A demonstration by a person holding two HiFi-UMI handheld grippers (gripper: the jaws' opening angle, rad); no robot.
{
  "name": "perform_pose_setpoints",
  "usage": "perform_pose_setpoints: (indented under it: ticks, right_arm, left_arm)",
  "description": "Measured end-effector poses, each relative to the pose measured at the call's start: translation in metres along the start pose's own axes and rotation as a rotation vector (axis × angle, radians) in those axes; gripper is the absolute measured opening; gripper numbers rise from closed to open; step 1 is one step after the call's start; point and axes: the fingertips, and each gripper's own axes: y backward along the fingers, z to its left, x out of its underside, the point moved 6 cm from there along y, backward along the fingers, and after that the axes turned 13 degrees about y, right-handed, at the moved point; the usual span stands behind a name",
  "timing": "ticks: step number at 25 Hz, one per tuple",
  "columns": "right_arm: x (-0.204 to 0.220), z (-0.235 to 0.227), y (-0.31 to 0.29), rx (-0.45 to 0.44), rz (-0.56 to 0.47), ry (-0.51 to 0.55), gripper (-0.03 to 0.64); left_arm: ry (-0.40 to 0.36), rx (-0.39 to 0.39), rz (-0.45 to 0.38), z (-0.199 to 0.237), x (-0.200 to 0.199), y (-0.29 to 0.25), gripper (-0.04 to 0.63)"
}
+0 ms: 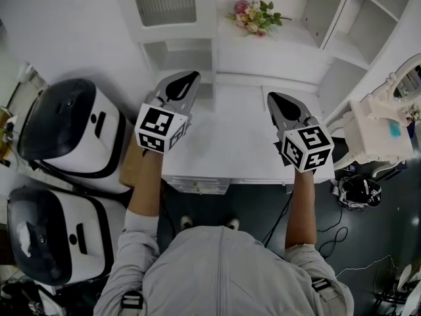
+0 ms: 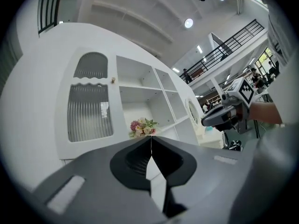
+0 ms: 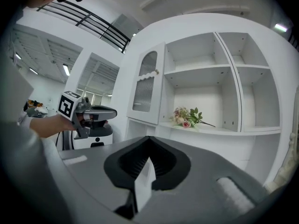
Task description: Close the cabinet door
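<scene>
- Left hand-held gripper (image 1: pixel 189 78) hovers over the white bench (image 1: pixel 230 143), jaws together, nothing between them.
- Right hand-held gripper (image 1: pixel 273 99) is level beside it, jaws together too, empty.
- The ribbed-glass cabinet door (image 1: pixel 164 2) looks flush at the cabinet's left, flowers (image 1: pixel 255 17) shelved beside it.

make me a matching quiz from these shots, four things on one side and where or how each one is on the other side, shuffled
Things:
1. white cabinet door with ribbed glass pane
2. pink and white flower bouquet
3. grey left gripper
4. white and black rounded machines

Places or states:
A. at the far left of the head view
B. lying on an open white shelf
C. jaws together, nothing between them
D. just left of the open shelves

Pairs: 1-D, 2-B, 3-C, 4-A
</scene>
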Motion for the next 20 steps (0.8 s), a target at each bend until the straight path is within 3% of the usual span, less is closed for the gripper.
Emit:
perform_pose_setpoints:
  ticks: [11, 20]
  right_arm:
    - [-0.032, 0.057, -0.038, 0.030, -0.018, 0.003, 0.002]
    - [-0.035, 0.073, -0.051, 0.025, 0.004, 0.027, 0.002]
  left_arm:
    - [0.007, -0.068, 0.029, 0.063, 0.007, 0.064, 0.015]
    - [-0.001, -0.041, 0.017, 0.071, 0.016, 0.077, 0.017]
